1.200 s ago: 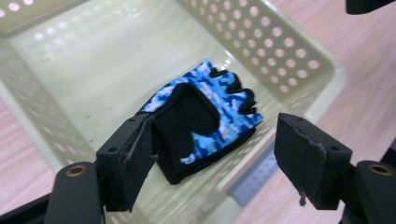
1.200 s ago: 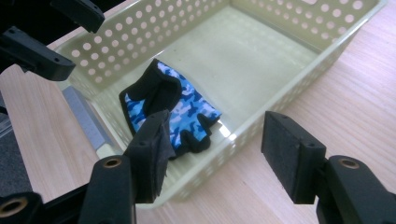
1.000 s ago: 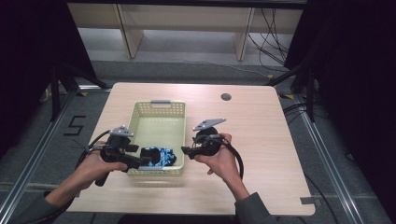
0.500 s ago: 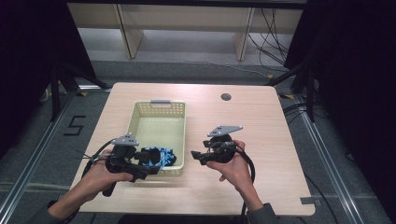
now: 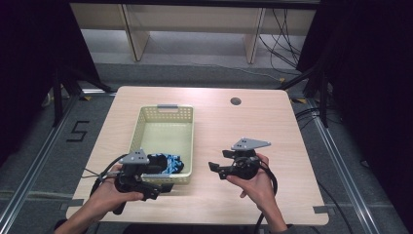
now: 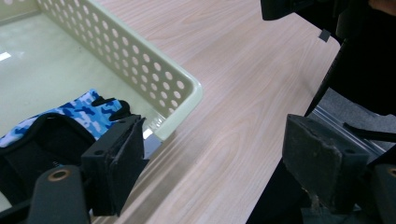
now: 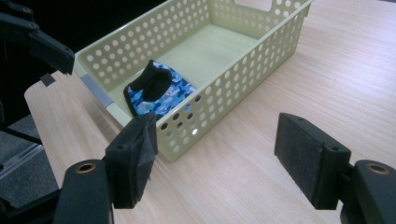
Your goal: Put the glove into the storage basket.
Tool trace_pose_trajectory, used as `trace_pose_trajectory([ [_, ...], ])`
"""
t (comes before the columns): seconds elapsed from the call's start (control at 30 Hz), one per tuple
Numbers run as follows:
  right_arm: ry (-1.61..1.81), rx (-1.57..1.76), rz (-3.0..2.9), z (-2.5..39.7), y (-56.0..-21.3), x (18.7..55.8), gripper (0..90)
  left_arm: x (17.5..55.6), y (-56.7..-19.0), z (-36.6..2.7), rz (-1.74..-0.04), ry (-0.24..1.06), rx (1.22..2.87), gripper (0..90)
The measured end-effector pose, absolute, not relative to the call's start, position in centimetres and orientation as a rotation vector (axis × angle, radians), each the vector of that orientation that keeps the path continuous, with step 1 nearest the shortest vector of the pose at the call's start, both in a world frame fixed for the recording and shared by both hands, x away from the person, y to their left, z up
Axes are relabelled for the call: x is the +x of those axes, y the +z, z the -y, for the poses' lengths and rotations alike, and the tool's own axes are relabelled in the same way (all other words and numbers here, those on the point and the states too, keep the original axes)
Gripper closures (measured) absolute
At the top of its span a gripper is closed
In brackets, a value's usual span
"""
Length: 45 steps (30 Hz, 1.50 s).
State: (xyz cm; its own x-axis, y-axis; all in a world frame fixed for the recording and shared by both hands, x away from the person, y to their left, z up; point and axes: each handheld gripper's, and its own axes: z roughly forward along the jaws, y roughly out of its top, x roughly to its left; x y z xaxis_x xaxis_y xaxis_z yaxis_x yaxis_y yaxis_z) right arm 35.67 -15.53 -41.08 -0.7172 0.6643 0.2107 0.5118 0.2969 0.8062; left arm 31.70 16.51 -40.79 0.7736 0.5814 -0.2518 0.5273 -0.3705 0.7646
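Observation:
A pale green perforated basket (image 5: 141, 127) (image 7: 243, 81) (image 6: 154, 70) stands on the wooden table, left of centre. In its near end lies a blue camouflage glove with black trim (image 5: 168, 163) (image 7: 161, 91) (image 6: 65, 123). My left gripper (image 5: 168, 187) (image 6: 224, 161) is at the basket's near edge, open with nothing between its jaws. My right gripper (image 5: 214, 168) (image 7: 219, 161) hovers over bare table to the right of the basket, also open and empty, its jaws pointing left toward the basket.
The wooden table (image 5: 272, 122) has a round grommet hole (image 5: 235, 101) at the back right. Black cables trail from both grippers over the near edge. Shelving and floor rails lie beyond the table.
Both grippers have drawn back toward the near edge. The left one left the basket's inside, and the right one moved right, away from the basket. The glove stays in the basket.

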Motion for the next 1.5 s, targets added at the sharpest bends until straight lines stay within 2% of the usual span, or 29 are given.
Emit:
trace_pose_trajectory([
  [0.7,1.423,1.081,-2.387,16.8,-42.7,33.8,29.6,29.1,-43.0,-15.2,-0.741,0.086,2.026,20.9],
  [1.07,1.421,1.091,-2.403,17.0,-44.3,33.1,29.5,28.3,-44.5,-15.4,-0.677,0.136,2.074,20.8],
  [1.2,1.414,1.103,-2.412,17.0,-44.6,32.6,29.0,28.0,-45.2,-15.2,-0.689,0.111,2.077,20.8],
  [1.4,1.436,1.089,-2.418,17.1,-45.5,32.1,21.1,28.0,-46.5,-15.3,-0.694,0.106,2.091,20.5],
  [1.5,1.428,1.052,-2.426,17.1,-45.8,31.8,17.9,27.8,-47.2,-15.1,-0.721,0.065,2.093,19.1],
])
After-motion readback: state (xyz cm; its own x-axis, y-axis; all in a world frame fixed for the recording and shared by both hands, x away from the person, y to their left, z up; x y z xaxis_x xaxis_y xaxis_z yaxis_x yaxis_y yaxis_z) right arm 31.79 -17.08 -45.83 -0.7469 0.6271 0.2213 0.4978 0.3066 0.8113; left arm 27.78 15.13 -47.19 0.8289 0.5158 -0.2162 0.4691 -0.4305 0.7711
